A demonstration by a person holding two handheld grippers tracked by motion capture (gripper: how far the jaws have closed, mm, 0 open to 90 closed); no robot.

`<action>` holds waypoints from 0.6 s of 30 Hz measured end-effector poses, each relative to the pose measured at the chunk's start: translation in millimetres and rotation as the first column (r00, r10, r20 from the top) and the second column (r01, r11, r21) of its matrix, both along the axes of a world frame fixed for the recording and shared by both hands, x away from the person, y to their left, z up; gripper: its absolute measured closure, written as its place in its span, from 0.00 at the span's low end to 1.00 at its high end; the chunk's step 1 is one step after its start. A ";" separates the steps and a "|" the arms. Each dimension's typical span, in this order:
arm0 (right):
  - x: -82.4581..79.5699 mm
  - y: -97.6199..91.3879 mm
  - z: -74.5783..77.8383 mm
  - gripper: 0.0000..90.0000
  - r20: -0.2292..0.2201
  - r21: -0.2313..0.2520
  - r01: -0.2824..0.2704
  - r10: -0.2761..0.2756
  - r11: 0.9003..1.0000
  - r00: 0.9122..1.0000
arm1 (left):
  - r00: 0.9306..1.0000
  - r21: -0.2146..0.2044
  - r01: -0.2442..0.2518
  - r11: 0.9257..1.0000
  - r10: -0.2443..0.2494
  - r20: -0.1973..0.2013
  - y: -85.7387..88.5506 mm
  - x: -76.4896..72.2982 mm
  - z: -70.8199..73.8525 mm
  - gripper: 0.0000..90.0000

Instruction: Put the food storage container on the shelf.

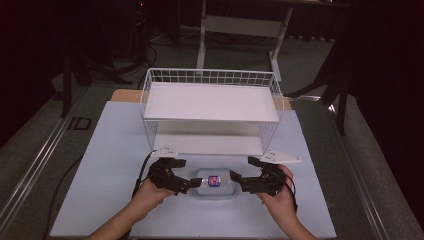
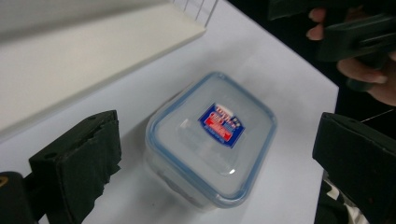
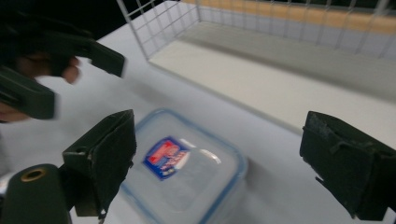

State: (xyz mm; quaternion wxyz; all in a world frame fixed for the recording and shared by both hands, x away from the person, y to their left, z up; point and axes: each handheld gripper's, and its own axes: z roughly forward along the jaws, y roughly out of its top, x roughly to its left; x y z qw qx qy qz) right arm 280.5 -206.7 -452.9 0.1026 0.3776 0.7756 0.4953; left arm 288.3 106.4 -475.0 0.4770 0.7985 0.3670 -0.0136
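A clear plastic container (image 1: 215,183) with a blue-rimmed lid and a red and blue label lies on the pale table near the front edge. My left gripper (image 1: 185,173) is at its left end and my right gripper (image 1: 241,168) at its right end, both open. In the left gripper view the container (image 2: 212,137) lies between the spread jaws of the left gripper (image 2: 218,135), untouched. The right gripper view shows the container (image 3: 182,163) low between the wide jaws of the right gripper (image 3: 217,140), with a gap on each side.
A white wire rack (image 1: 212,107) with two flat shelves stands just behind the container; its lower shelf (image 3: 280,79) is close ahead. The table mat (image 1: 105,150) has free room left and right. Dark floor and a desk frame (image 1: 240,25) lie beyond.
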 end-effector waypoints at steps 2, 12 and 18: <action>2.1 1.6 -1.5 0.12 -0.019 0.004 0.006 -0.005 1.000 1.000 | 1.000 -0.016 -0.015 1.000 0.015 -0.024 -1.4 1.8 -4.5 0.02; 11.7 10.8 -28.0 0.14 -0.234 0.023 0.005 0.000 1.000 0.972 | 0.975 -0.004 -0.100 0.995 0.097 -0.199 -4.3 12.4 -31.4 0.02; 20.7 5.6 -47.2 0.15 -0.399 0.049 0.021 0.000 0.999 0.917 | 0.953 -0.024 -0.098 0.995 0.086 -0.291 -7.3 15.3 -40.6 0.03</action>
